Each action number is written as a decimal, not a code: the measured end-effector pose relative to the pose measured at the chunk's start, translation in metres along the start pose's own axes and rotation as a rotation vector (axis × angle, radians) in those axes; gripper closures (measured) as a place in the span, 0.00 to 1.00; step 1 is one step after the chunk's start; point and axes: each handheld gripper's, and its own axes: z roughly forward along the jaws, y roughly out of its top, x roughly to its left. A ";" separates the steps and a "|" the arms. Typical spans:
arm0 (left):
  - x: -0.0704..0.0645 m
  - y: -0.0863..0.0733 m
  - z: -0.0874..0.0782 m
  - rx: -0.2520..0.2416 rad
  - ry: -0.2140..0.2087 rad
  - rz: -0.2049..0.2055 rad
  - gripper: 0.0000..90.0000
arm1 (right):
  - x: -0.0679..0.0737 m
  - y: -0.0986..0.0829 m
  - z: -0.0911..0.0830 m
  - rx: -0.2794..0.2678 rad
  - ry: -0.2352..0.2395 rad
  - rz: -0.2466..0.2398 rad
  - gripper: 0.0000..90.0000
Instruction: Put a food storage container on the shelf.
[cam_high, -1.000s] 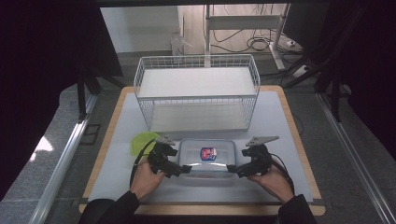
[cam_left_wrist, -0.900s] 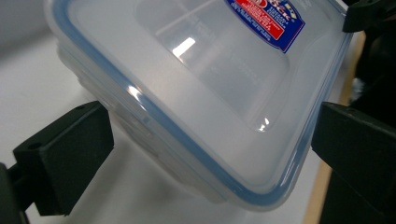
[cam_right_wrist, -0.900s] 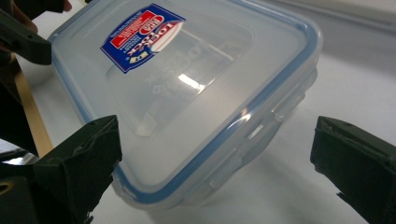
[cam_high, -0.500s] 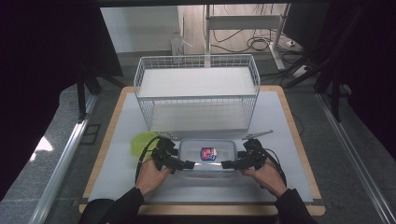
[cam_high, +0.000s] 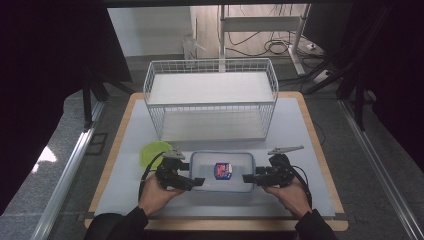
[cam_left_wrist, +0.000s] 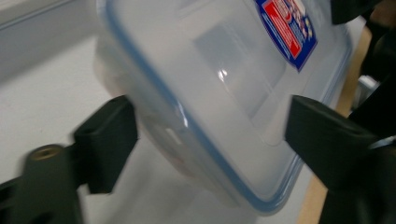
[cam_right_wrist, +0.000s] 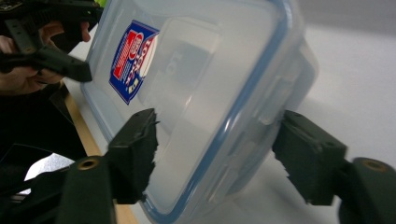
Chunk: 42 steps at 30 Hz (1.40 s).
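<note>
My claws have closed in on the box ends since a second ago.
The lidded plastic box (cam_high: 222, 171) lies at the table's six o'clock; my left gripper (cam_high: 196, 182) and right gripper (cam_high: 248, 178), both spread, straddle its nine and three o'clock ends.

White wire basket (cam_high: 210, 100) upright on surface (cam_high: 300, 130), well beyond jaws, middle of far side; green lid-like disc (cam_high: 151, 151) flat on surface, just beyond and outside left jaws; pale mat over surface, wooden edge showing
</note>
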 end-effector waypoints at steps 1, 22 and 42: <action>0.001 -0.002 -0.003 -0.014 -0.013 -0.011 0.32 | 0.001 -0.002 -0.002 -0.007 0.002 -0.004 0.41; 0.005 -0.020 -0.013 -0.052 -0.098 -0.047 0.52 | 0.004 -0.015 -0.009 -0.005 0.041 -0.008 0.49; 0.009 -0.019 -0.014 -0.116 -0.081 -0.149 0.56 | 0.003 -0.016 -0.008 -0.063 0.048 0.063 0.55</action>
